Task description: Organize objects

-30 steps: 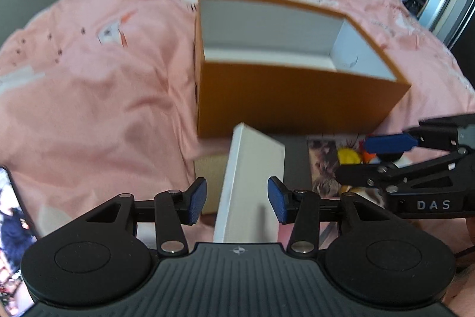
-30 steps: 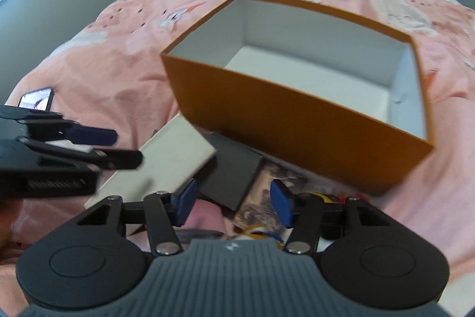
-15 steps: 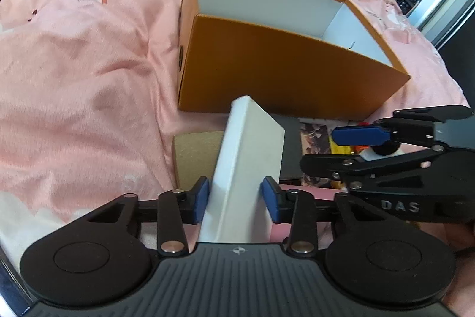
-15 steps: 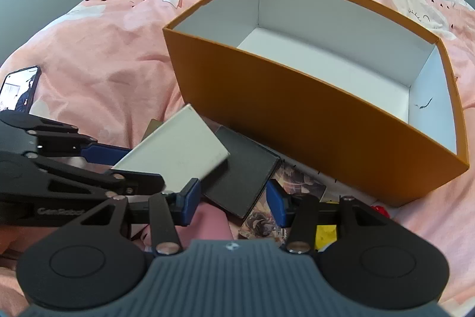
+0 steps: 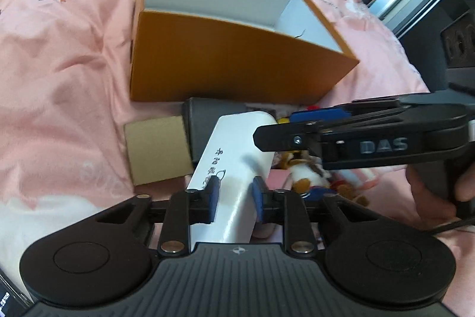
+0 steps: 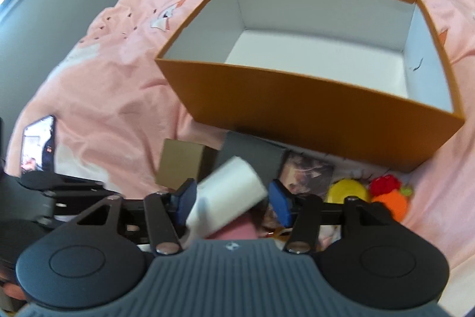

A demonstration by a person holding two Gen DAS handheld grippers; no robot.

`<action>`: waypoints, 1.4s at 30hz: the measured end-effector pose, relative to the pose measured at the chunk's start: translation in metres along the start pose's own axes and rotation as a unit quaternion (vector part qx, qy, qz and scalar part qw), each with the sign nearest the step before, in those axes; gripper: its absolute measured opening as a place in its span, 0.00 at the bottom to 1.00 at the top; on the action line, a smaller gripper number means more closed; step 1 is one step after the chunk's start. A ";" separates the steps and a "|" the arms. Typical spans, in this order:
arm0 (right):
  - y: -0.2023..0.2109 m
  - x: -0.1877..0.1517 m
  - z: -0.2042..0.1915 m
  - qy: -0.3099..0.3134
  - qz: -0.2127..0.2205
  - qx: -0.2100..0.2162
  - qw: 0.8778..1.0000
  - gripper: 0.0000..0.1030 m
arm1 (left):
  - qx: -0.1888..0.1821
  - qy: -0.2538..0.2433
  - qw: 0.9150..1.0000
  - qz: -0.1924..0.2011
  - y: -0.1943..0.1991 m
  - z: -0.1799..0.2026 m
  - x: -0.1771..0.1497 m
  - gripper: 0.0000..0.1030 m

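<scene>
Bedding [image 5: 68,55] is lying pink under the orange box [image 6: 311,109], whose bare white floor only the right view is showing, beyond both jaws. Left gripper [image 5: 234,199], having just been closing, is pinching the white box [image 5: 237,156]; right gripper [image 6: 234,198], just opening, is straddling its end untouched.

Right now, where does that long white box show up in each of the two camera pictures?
Left wrist view: the white box runs up from bottom centre, pinched in the left claw.
Right wrist view: white box sits low, left of centre, tilted.
Shared landmark: the orange box, just beyond it in both.
</scene>
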State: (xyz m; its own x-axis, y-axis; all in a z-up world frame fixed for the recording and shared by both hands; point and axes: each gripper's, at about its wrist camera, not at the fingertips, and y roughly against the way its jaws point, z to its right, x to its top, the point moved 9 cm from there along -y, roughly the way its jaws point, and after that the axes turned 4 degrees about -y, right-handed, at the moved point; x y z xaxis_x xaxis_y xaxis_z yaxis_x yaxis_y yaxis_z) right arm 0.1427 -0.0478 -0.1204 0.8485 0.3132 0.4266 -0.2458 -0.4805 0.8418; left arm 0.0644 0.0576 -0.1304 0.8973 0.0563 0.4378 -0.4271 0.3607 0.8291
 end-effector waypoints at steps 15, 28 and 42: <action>-0.043 -0.021 0.004 -0.085 -0.086 0.046 0.992 0.71 | 0.165 -0.117 0.977 0.070 0.030 -0.019 0.013 0.33; -0.043 -0.020 -0.004 -0.056 -0.074 0.018 0.996 0.75 | 0.366 -0.331 0.867 0.062 0.052 -0.066 0.014 0.38; -0.055 -0.023 -0.005 -0.061 -0.087 0.026 0.994 0.74 | 0.355 -0.323 0.872 0.095 0.056 -0.064 0.040 0.41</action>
State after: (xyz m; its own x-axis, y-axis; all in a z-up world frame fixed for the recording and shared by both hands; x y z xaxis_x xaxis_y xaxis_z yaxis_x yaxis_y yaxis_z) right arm 0.1344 -0.0248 -0.1747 0.9270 0.2964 0.2297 -0.0676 -0.4704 0.8799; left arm 0.0835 0.1398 -0.0883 0.6502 -0.5672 0.5054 -0.7290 -0.2785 0.6253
